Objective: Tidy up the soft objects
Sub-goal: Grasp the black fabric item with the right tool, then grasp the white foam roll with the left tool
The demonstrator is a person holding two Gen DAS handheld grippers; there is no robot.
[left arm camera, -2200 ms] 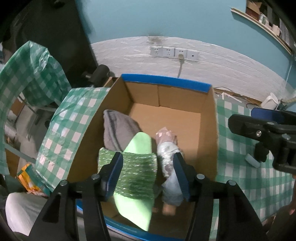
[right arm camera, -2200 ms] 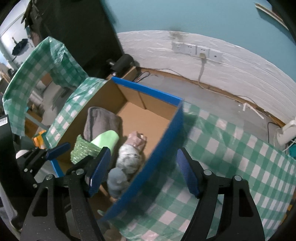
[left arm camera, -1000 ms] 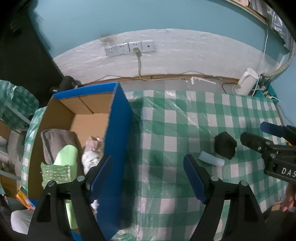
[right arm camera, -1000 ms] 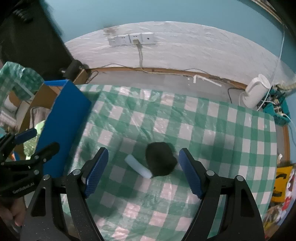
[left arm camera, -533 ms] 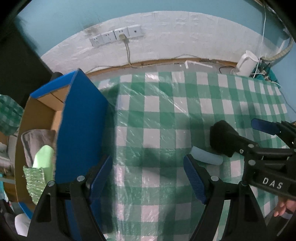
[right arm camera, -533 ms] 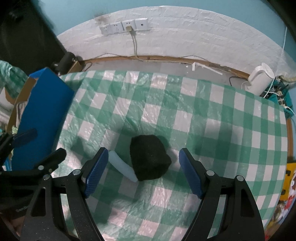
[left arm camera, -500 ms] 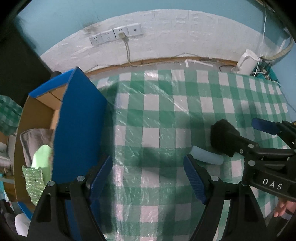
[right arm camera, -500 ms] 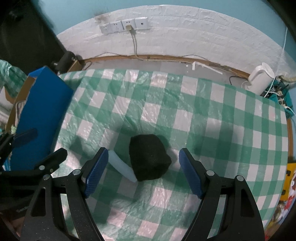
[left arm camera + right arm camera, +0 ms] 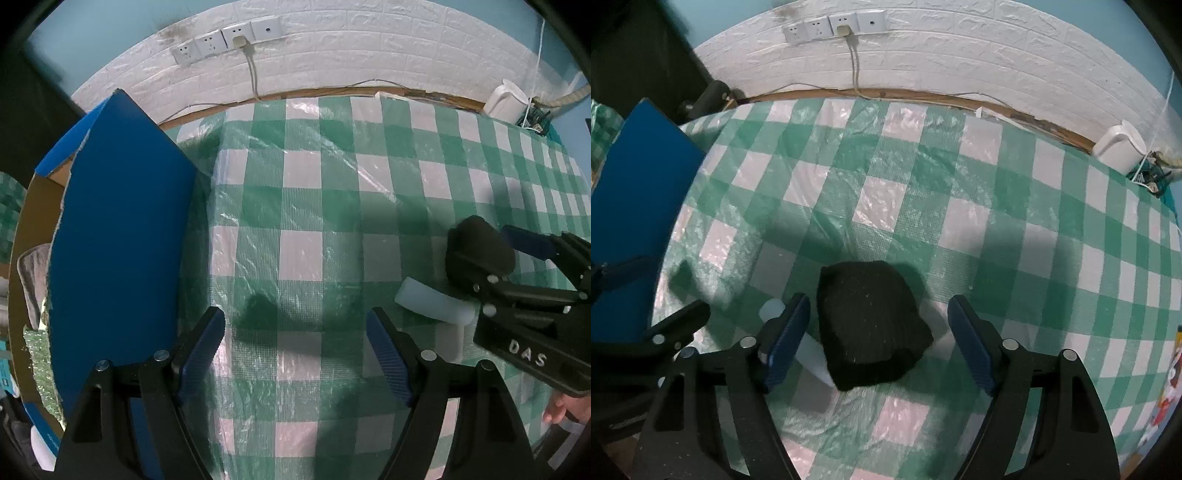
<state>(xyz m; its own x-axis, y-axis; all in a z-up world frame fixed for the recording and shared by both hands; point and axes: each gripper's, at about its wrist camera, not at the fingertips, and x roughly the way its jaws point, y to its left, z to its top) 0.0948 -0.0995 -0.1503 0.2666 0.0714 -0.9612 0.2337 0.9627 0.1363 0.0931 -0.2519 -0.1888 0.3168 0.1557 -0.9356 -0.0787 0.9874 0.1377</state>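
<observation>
A black soft lump [image 9: 871,321] lies on the green checked tablecloth [image 9: 923,177]. My right gripper [image 9: 879,328] is open, its fingers on either side of the lump and not touching it. A pale blue-white foam piece [image 9: 432,302] lies beside the lump, partly under my right gripper's left finger [image 9: 786,332]. The lump also shows in the left wrist view [image 9: 480,247]. My left gripper [image 9: 295,350] is open and empty over bare cloth. The blue-sided cardboard box [image 9: 118,240] stands to the left, with a green sparkly item [image 9: 38,354] and grey cloth [image 9: 33,266] inside.
A white brick-pattern wall with power sockets [image 9: 834,24] and a plugged cable runs behind the table. A white kettle-like object [image 9: 1119,147] stands at the back right. A colourful item [image 9: 1167,391] sits at the table's right edge.
Both grippers have moved right, away from the box. My right gripper has come down closer over the black lump, which now lies between its open fingers.
</observation>
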